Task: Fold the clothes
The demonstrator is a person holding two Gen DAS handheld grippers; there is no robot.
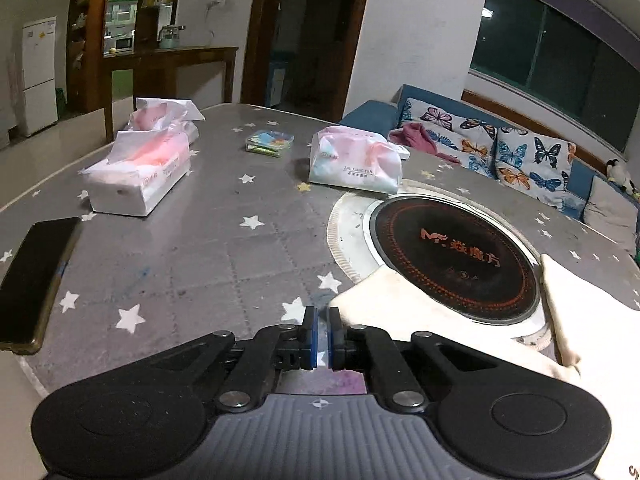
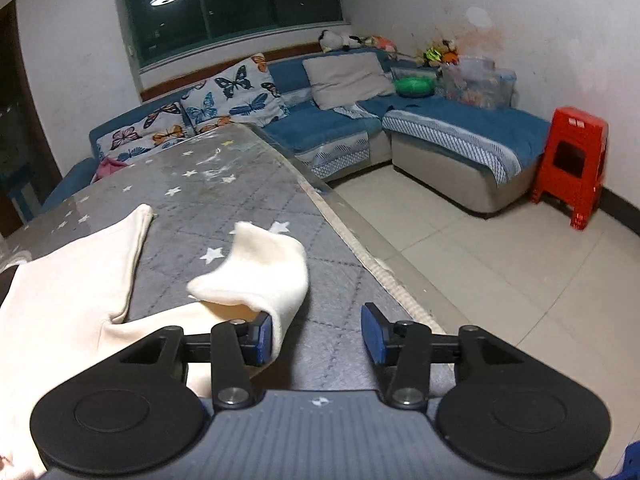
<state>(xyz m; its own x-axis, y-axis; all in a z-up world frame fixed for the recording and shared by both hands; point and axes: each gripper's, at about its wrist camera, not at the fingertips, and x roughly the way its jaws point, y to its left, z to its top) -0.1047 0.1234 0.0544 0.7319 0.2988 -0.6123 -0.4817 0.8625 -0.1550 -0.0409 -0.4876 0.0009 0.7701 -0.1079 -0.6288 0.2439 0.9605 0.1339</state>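
Observation:
A cream garment (image 1: 404, 300) lies on the grey star-patterned table (image 1: 192, 248), partly over a round black cooktop (image 1: 452, 256). My left gripper (image 1: 322, 336) is shut and empty, just left of the garment's near corner. In the right wrist view the same cream garment (image 2: 80, 280) spreads at the left, with a curled-up end (image 2: 272, 276) draped against the left finger (image 2: 264, 338). My right gripper (image 2: 316, 334) is open, its jaws wide apart, nothing held between them.
A black phone (image 1: 36, 280) lies at the table's left edge. Three tissue packs (image 1: 140, 172) (image 1: 164, 116) (image 1: 356, 160) and a small clear box (image 1: 270, 142) sit farther back. The table edge (image 2: 360, 240) drops to tiled floor; a blue sofa (image 2: 440, 136) and red stool (image 2: 572, 160) stand beyond.

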